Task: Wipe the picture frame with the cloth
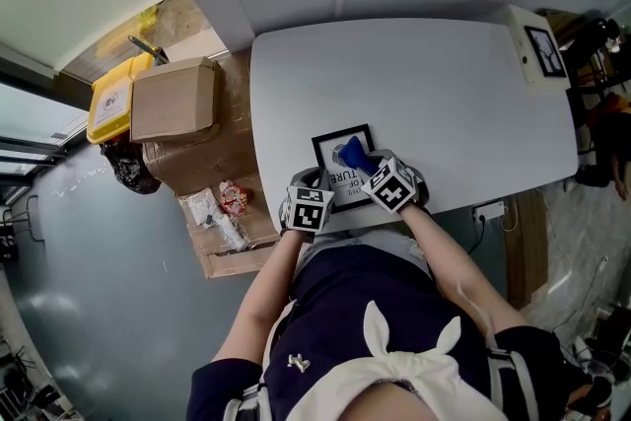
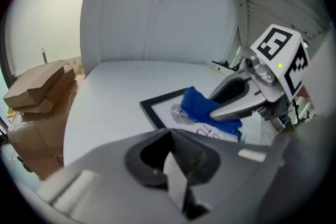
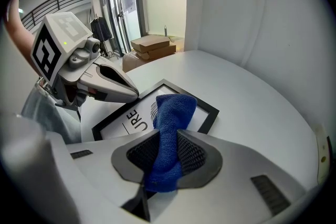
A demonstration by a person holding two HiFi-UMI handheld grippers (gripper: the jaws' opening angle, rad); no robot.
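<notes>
A black picture frame (image 1: 330,144) (image 3: 209,108) (image 2: 155,108) with a white print lies flat on the white table (image 1: 424,84), close to its near edge. My right gripper (image 1: 363,163) (image 3: 168,136) is shut on a blue cloth (image 1: 351,153) (image 3: 173,110) (image 2: 200,104). The free end of the cloth rests on the frame's glass. My left gripper (image 1: 317,180) (image 2: 169,134) is shut with nothing between its jaws. In the right gripper view the left gripper's tips (image 3: 132,94) hang over the frame's left edge; whether they touch it I cannot tell.
Cardboard boxes (image 1: 173,99), a yellow bin (image 1: 110,99) and a black bag (image 1: 130,168) stand left of the table. Packets (image 1: 225,207) lie on flattened cardboard there. A small white framed picture (image 1: 537,46) stands at the table's far right corner.
</notes>
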